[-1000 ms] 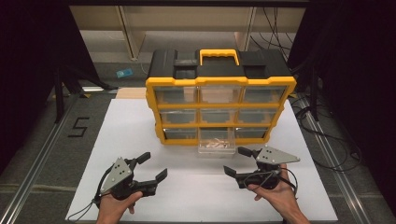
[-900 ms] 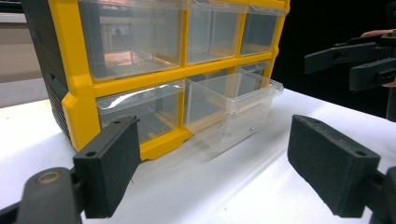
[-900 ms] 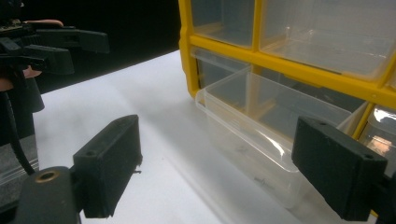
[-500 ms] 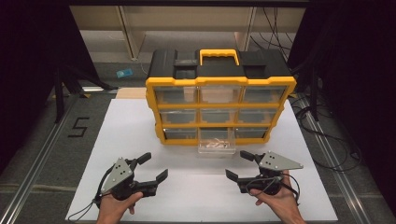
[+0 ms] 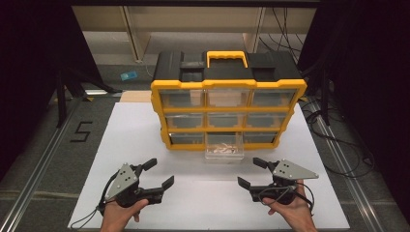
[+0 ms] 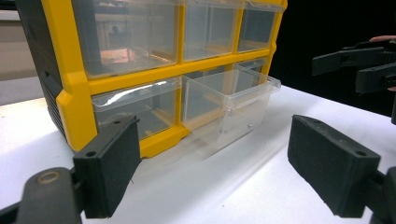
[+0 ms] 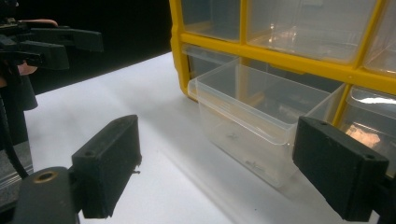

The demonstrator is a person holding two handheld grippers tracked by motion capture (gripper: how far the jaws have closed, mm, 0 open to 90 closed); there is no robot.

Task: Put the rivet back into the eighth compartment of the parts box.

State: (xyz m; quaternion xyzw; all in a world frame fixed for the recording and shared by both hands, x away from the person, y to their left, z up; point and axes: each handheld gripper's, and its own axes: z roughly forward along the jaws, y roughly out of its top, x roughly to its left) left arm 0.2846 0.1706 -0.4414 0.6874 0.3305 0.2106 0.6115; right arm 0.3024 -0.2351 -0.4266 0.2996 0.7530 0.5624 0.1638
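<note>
Small parts in pulled-out clear drawer (image 5: 224,151)

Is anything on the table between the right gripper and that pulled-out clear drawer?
Nothing visible. Bare white table lies between the open right gripper and the pulled-out drawer at the organizer's bottom middle.

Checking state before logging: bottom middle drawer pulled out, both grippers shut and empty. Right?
Not quite. The drawer is pulled out, but both grippers are open and empty: the left gripper and right gripper have jaws spread in the high view.
</note>
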